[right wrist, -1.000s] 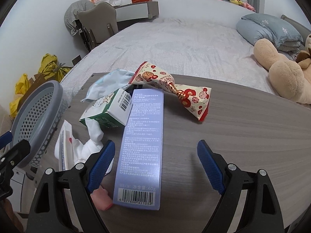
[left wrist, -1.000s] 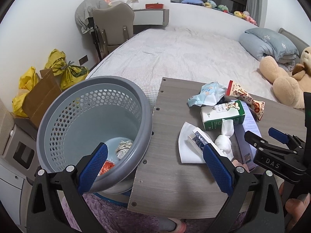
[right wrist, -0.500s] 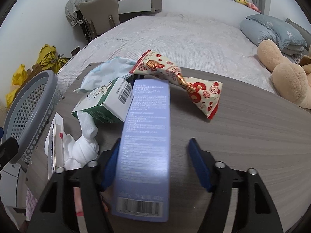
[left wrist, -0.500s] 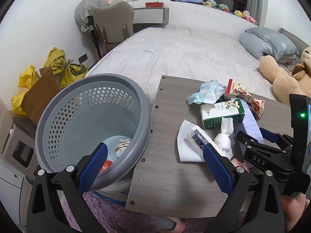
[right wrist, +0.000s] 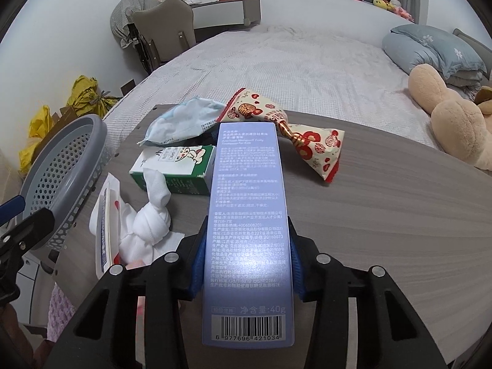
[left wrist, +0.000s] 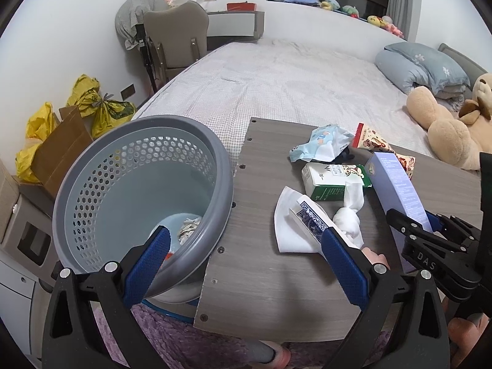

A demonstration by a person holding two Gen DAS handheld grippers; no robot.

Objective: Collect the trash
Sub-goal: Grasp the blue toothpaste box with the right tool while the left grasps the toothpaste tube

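1. Right wrist view: the right claw is closing on the long lilac box, its blue pads against both long sides near the barcode end; the box's far end lifts toward the back of the surface.
2. Touching or just beside the box on its left lie a green-and-white carton and a knotted white tissue; a red-patterned snack wrapper and a pale blue packet sit beyond it.
3. A white paper with a blue-patterned card lies nearest the front-left part.
4. Right of the box the surface is bare wood out to its right edge.
5. Left wrist view: the left claw is spread wide with nothing between its pads, straddling the left edge.
6. A grey perforated basket stands against that left edge, holding crumpled paper and something red at the bottom.
7. A bed lies behind the back edge.
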